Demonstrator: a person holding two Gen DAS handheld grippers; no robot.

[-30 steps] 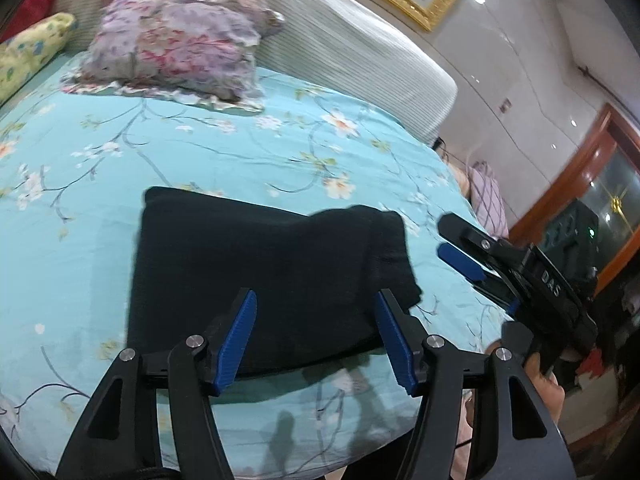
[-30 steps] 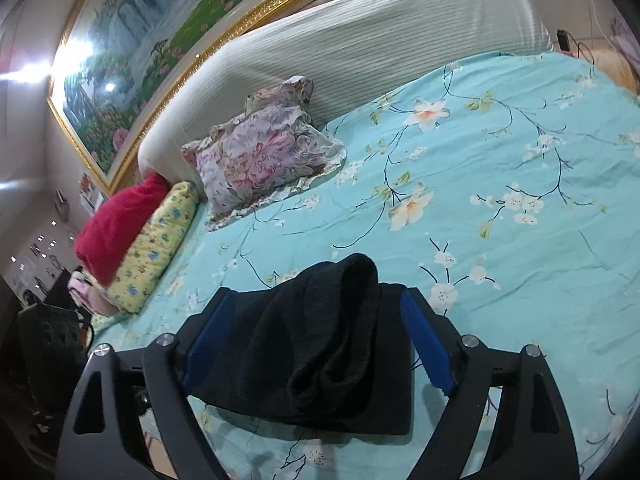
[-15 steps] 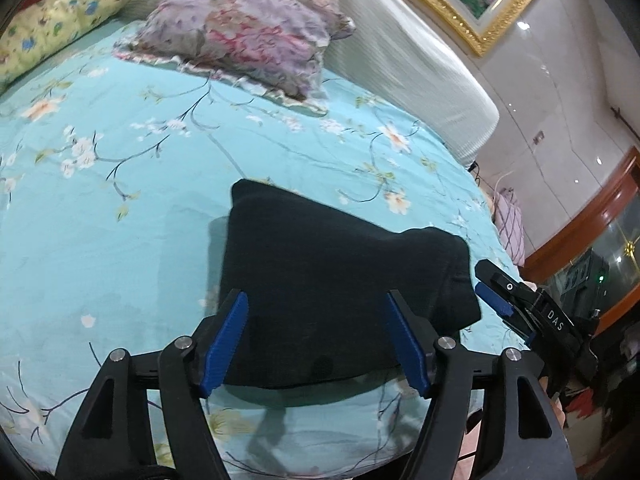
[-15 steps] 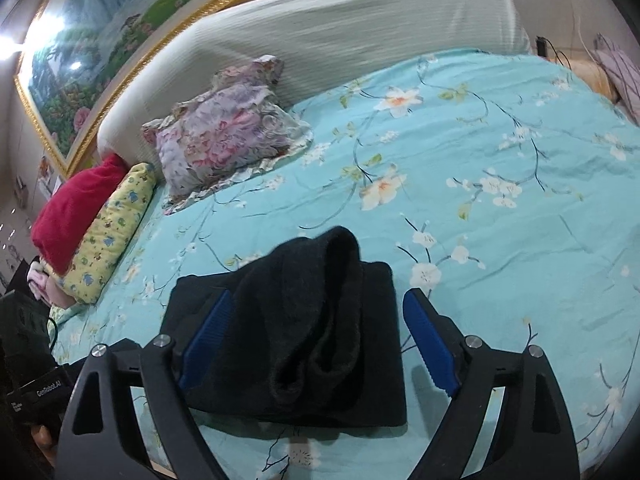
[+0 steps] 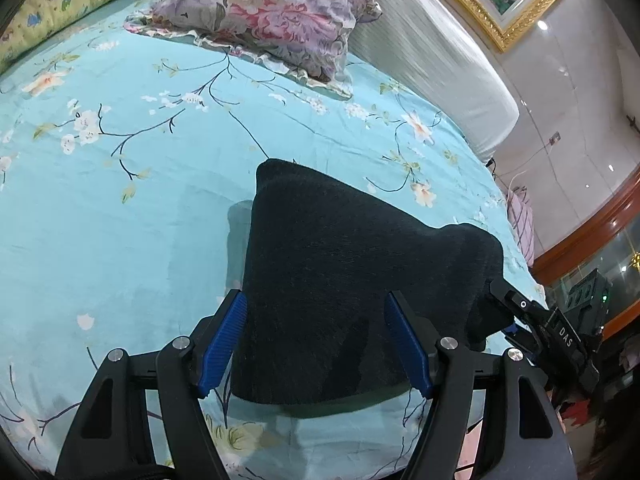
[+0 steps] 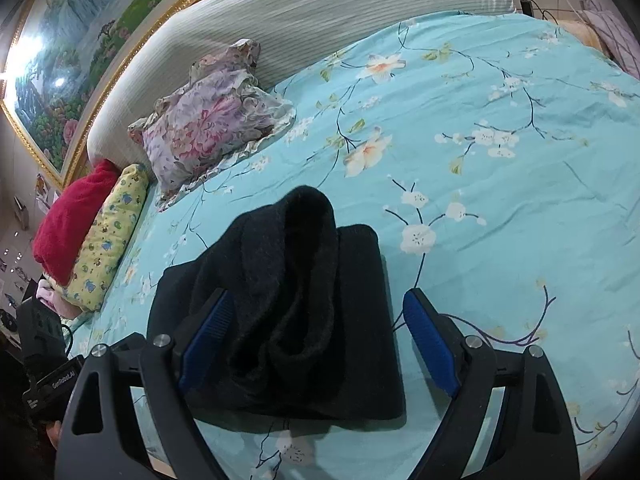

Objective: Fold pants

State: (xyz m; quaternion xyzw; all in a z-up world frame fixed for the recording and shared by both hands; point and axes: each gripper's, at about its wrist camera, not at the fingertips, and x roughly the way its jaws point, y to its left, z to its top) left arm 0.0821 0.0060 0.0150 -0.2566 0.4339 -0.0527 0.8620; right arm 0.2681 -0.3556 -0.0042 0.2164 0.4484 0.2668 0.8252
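The black pants (image 5: 340,272) lie folded into a thick pad on the turquoise flowered sheet (image 5: 120,208), near the bed's front edge. My left gripper (image 5: 316,344) hovers over their near edge, open, its blue pads apart with the cloth lying below and between them. In the right wrist view the pants (image 6: 352,320) carry a bulging rolled fold along the top. My right gripper (image 6: 320,342) straddles that end, open and pressing nothing. Its fingers (image 5: 520,304) show at the pants' right end in the left wrist view.
A purple flowered pillow (image 6: 208,132) leans by the pale padded headboard (image 6: 320,12). A yellow pillow (image 6: 108,236) and a red one (image 6: 68,216) lie at the bed's left side. The bed's edge runs just under both grippers.
The left gripper has come down and closer to the pants, and its jaws stand a little wider. The right gripper has sunk slightly toward the bulging end. The pants have not moved.
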